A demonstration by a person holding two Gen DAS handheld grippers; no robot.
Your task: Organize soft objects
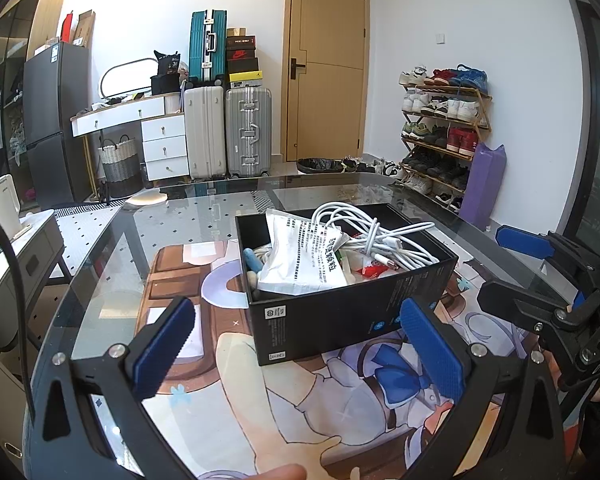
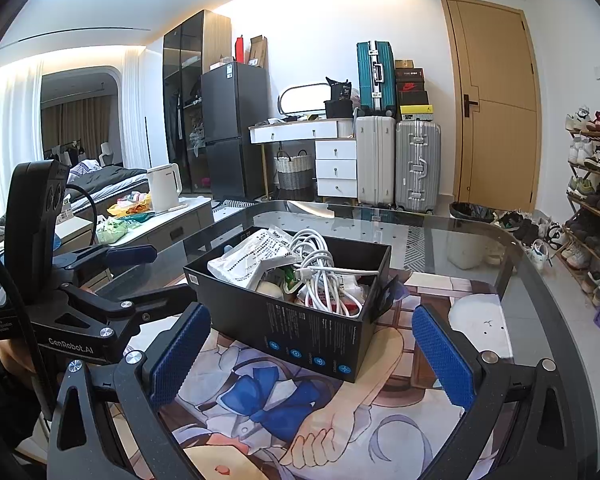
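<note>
Left tool [image 1: 296, 344]: released, pads wide apart, nothing between them, hovering low over the printed mat [image 1: 300, 420] at the near edge of the glass counter [image 1: 112, 240]. Right tool [image 2: 312, 356]: same, released and empty, just right of the left one, both aimed at the box.

Black cardboard box [image 1: 340, 320] sits on the mat just beyond both tools, open top, no lid visible. Walls look thin and stiff; the loaded box probably slides if pushed from one side.

Contents, near to far:
- white printed pouch [image 1: 300, 256], on top at the near-left. Looks light, limp and crinkly. Judgement: pinch a free corner or edge, not the flat face.
- small stuff under and beside it, a blue piece and red bits, too buried to identify.
- white cable bundle [image 1: 380, 236], far-right half, loose loops riding above the rim. Floppy and light, likely to snag or drag neighbours out. Judgement: grip across several strands at the dense middle, lift slowly.

Risk: one-strand grip uncoils the bundle. The other tool could steady the box wall.
</note>
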